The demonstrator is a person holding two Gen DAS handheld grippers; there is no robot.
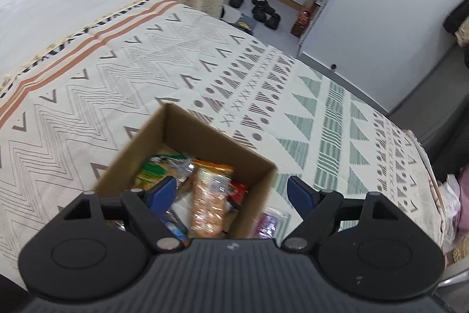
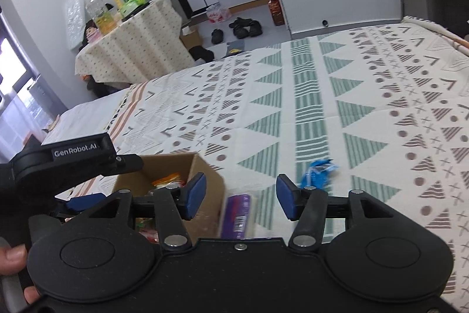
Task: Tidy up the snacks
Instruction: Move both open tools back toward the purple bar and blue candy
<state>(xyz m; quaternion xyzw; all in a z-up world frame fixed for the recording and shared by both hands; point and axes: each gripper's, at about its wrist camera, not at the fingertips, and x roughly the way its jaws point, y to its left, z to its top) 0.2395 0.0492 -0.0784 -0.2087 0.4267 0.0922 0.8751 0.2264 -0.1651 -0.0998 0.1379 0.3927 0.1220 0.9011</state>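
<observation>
Box: a brown cardboard box (image 1: 187, 163) is seen on the bed (image 1: 88, 84), right under and ahead of the left tool (image 1: 231, 192). Many snack packs are already piled inside, with an orange pack (image 1: 209, 198) on top.
Left tool: its blue pads are spread wide, and nothing is pinched. It hangs over the open box.
Right tool: the right tool (image 2: 240, 198) is spread too, and nothing is held between its pads.
Purple pack: a purple pack (image 2: 236, 216) lies on the bed just outside the box wall, right below the gap of the right tool. It is blurred, so its kind cannot be told.
Blue pack: a crinkled blue pack (image 2: 318, 170) lies a little ahead and to the right of the right tool, apart from the box.
Step in hand: it looks as if the loose packs are next to be picked up.
How it is done well: the right tool should be lowered straight over the purple pack, so that a pad sits on each long side. The pads should be closed softly, because snacks break. The box wall should not be bumped. The pack should be lifted clear of the wall before it is let go.
</observation>
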